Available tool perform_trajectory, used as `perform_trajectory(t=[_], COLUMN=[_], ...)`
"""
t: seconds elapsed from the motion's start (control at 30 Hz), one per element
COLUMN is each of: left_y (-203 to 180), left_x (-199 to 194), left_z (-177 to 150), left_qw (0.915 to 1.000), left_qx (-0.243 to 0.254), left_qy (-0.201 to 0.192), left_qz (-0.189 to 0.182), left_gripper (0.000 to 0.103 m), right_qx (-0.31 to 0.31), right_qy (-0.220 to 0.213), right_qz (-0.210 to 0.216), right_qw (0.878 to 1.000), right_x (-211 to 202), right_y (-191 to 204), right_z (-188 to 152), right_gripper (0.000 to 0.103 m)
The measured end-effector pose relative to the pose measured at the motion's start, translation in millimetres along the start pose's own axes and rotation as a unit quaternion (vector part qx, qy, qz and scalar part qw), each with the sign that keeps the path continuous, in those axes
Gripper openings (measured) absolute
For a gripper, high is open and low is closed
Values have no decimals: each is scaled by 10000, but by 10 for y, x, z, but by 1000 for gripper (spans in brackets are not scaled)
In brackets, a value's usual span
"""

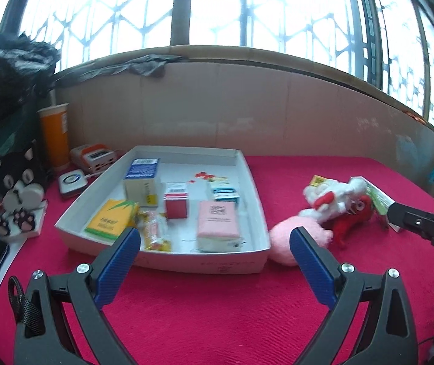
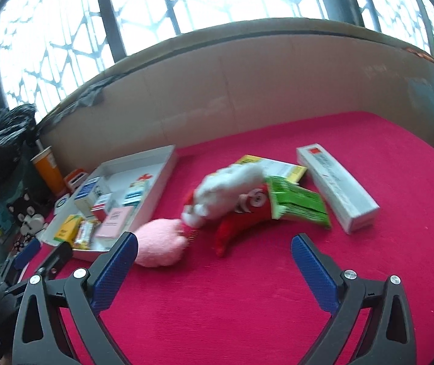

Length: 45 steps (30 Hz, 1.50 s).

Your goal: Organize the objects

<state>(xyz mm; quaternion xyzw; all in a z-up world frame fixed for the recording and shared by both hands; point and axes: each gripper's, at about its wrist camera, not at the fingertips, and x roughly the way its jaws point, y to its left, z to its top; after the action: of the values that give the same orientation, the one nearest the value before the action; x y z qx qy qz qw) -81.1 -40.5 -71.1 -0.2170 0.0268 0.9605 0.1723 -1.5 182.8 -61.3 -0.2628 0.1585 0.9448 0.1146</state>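
White tray [image 1: 259, 203] already held several small boxes; plush toys [image 2: 229, 194], green packet [image 2: 299, 203] and long box [image 2: 338, 188] remained on the desk [image 2: 247, 304]. Left hand-held gripper [image 1: 215, 238] and right hand-held gripper [image 2: 213, 245] were both spread wide, grasping nothing.

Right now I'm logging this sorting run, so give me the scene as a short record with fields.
surface: red cloth
container: white tray, holding small boxes and packets
in tray: pink box, yellow packet, red box
loose on cloth: pink plush, white plush, red plush, green packet, long white box
left gripper: open, holds nothing
right gripper: open, holds nothing
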Motion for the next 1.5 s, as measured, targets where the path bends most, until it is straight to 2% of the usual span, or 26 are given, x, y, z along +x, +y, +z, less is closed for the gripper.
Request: perform_trajectory(t=[0.17,0.3,0.53,0.77,0.9,1.0,1.13,1.23,1.4,1.5], left_y=[-205,-387,-489,-502,-565,-665,-814,-870,-894,-931], left_x=[142,231,279,397,501,571,730,959,1262,1232], left_z=[33,14,-5,-5,25,96,204,244,176,143], left_qw=[9981,9961,9943,9915,9872,9827,9716,9616,9521,9469], left_qx=[221,448,514,495,586,809,1198,1225,1143,1242], left_qy=[305,419,491,752,885,775,692,1042,1701,1745], left_qz=[-489,-630,-798,-937,-1191,-1478,-1918,-2223,-2271,-2398], left_gripper=[99,99,99,99,99,99,99,99,99,99], right_qx=[288,395,699,684,730,769,790,805,908,949], right_qy=[91,99,183,328,413,452,458,470,522,568], right_qz=[-208,-366,-509,-498,-509,-519,-525,-525,-515,-486], right_qw=[9993,9985,9961,9959,9952,9947,9944,9943,9932,9927], right_x=[5,-35,2,71,110,126,140,153,182,204], right_y=[-267,-437,-666,-683,-710,-731,-750,-764,-834,-889], right_z=[-19,-46,-44,-61,-87,-100,-115,-122,-132,-91], right_gripper=[103,103,103,103,103,103,103,103,103,103])
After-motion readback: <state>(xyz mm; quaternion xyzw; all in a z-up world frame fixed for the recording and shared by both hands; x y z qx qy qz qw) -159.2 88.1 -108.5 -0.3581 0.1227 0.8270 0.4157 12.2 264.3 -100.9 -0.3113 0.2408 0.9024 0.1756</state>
